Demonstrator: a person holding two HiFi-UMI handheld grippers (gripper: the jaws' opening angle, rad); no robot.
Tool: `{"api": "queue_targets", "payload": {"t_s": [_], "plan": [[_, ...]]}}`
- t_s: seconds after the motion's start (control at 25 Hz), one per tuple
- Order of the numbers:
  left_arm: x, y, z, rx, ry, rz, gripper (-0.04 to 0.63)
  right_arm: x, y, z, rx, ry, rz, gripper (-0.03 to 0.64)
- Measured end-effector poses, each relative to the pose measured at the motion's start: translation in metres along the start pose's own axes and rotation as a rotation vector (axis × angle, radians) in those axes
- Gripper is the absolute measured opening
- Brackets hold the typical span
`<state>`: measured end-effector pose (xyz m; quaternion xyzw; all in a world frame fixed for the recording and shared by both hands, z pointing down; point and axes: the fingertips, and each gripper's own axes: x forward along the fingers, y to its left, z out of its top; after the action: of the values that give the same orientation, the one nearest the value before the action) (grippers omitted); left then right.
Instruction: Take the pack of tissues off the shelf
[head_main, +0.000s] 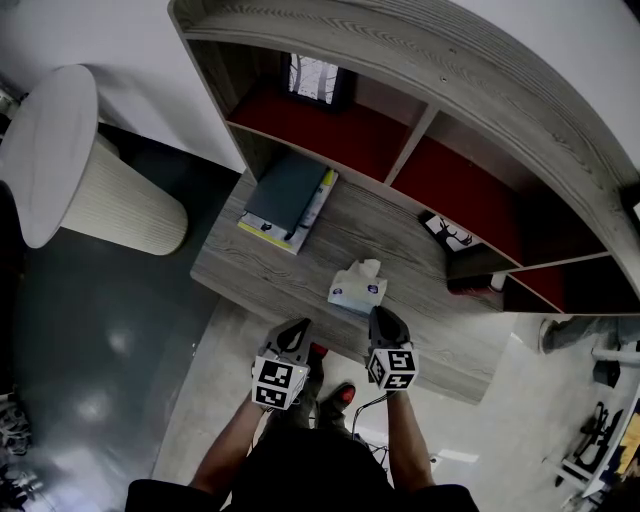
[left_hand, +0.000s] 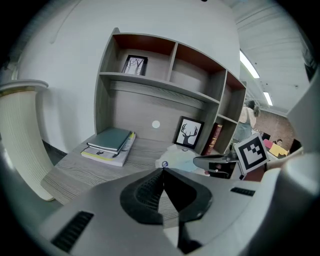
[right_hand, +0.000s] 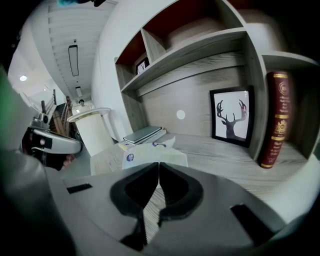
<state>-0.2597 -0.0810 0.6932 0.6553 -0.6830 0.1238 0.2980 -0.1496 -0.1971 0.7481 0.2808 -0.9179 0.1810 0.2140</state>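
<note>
A grey wood-grain shelf unit with red-backed compartments (head_main: 480, 70) fills the head view. Its broad lower board serves as a tabletop (head_main: 400, 235). A white ribbed cylindrical stand with a flat round top (head_main: 110, 205) stands on the floor to the left. A stack of books, a dark teal cover over a yellow-edged one (head_main: 288, 200), lies at the tabletop's back left.

The white soft pack of tissues with a blue round mark (head_main: 357, 287) lies flat near the tabletop's front edge, well apart from the books, with a tuft of tissue standing from its top.

The person's left gripper (head_main: 295, 330) hovers below the front edge, just short of the pack. The right gripper (head_main: 383, 318) sits just beside the pack's near right corner; contact cannot be made out. Each gripper's own view shows its black fingers (left_hand: 147, 192) (right_hand: 172, 187) pressed together with nothing between them.

The pack looks light and yielding, and its film wrap is probably slick. A firm pinch would likely dent it, and a pull on the tuft would likely draw out a sheet rather than lift the pack. The surer hold is across the body's narrow width, low on the sides, which calls for the fingers to part first.
</note>
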Motion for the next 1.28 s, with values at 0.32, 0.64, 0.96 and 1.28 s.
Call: {"api": "queue_targets", "payload": {"t_s": [0.32, 0.64, 0.96, 1.28], "plan": [[-0.005, -0.002, -0.008, -0.003, 0.012, 0.008, 0.008, 0.002, 0.001, -0.02, -0.009, 0.033, -0.008, 0.031], [-0.008, 0.0, -0.013, -0.009, 0.015, 0.017, 0.008, 0.002, 0.003, -0.03, 0.006, 0.047, -0.006, 0.032], [-0.012, 0.002, -0.015, 0.0, 0.005, 0.027, 0.008, -0.001, 0.014, -0.029, 0.041, 0.034, 0.051, 0.187], [-0.023, -0.006, -0.009, 0.007, -0.031, 0.023, 0.008, -0.02, 0.017, -0.01, 0.012, -0.01, 0.039, 0.193]]}}
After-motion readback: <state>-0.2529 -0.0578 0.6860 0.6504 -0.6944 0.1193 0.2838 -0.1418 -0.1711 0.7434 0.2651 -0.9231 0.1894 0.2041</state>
